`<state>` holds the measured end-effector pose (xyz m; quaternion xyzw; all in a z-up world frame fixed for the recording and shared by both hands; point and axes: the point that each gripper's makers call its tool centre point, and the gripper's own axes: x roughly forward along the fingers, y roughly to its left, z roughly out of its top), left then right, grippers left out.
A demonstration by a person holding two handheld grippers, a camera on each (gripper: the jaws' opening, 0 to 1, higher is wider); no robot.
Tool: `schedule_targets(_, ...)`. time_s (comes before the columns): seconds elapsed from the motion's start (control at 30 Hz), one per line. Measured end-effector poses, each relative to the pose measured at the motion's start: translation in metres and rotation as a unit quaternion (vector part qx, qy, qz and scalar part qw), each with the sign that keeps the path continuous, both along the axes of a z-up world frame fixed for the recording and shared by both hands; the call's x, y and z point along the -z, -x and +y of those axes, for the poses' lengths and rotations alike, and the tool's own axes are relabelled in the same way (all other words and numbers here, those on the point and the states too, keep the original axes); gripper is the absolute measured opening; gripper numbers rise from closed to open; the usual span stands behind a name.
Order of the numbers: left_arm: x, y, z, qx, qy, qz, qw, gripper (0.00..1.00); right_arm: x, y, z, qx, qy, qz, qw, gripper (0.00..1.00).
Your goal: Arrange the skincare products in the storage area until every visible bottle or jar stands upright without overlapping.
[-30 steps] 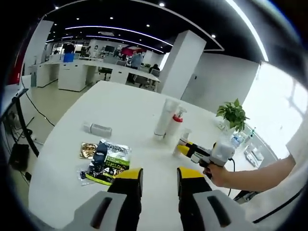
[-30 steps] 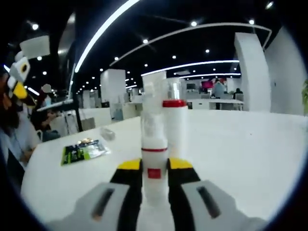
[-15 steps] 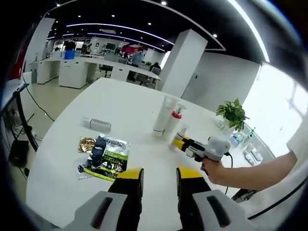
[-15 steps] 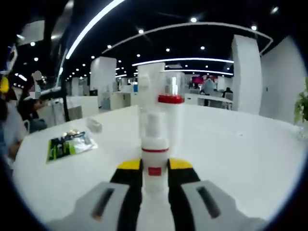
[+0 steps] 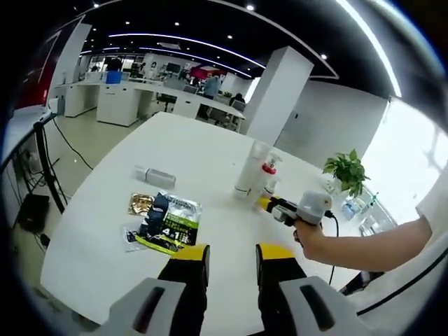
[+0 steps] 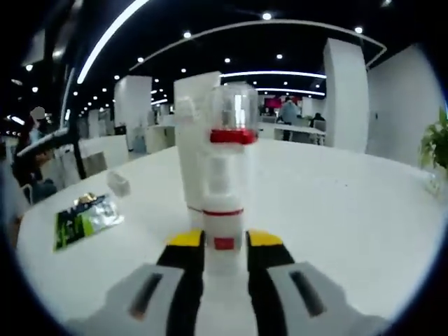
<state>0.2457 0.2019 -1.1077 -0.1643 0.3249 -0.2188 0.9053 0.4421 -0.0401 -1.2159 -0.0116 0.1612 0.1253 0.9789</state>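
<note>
Table [image 5: 196, 154]: large white top carrying all the products; seen low and wide in the right gripper view [image 6: 336, 210].
Tall white bottle [image 5: 246, 171]: upright, long axis vertical, near the table's middle; in the right gripper view [image 6: 196, 140] it stands behind the others.
Red-collared pump bottle [image 5: 264, 178]: upright just beside the tall white bottle, clear cap on top; [image 6: 231, 140] in the right gripper view.
Small white bottle [image 6: 222, 234]: upright, long axis vertical, red band near its top and a red mark on its front, standing in front of the pump bottle, cap pointing up.
Right gripper [image 6: 224, 241]: yellow-tipped jaws closed narrow against both sides of the small white bottle; in the left gripper view [image 5: 269, 204] it reaches toward the bottle group, held by a hand [image 5: 308, 234].
Left gripper [image 5: 231, 255]: jaws parted with bare table between them, holding nothing, above the near table edge.
Green-and-black sachet [image 5: 168, 222]: lying flat, left of the bottles; [image 6: 80, 217].
Gold sachet [image 5: 141, 204]: flat, touching the green one.
Clear tube [image 5: 155, 175]: lying on its side, long axis along the tabletop, well apart from the bottles.
Potted plant [image 5: 344, 171]: at the far table edge.
</note>
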Motion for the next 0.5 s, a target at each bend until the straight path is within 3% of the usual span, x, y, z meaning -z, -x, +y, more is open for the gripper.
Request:
schedule_targets(0.13, 0.001, -0.003, -0.004, 0.004, 0.002, 0.001, 1.0, 0.27, 0.0, 0.01, 0.005, -0.006, -0.049, 0.015, 0.9987, 0.3)
schedule_targets(0.4, 0.004, -0.003, -0.01, 0.014, 0.003, 0.004, 0.9999, 0.27, -0.005, 0.019, 0.004, -0.022, -0.051, 0.012, 0.9984, 0.28)
schedule_targets(0.5, 0.007, -0.003, -0.014, 0.022, -0.003, 0.007, 0.9997, 0.26, -0.015, 0.029, -0.018, -0.01, -0.016, 0.005, 0.9998, 0.27)
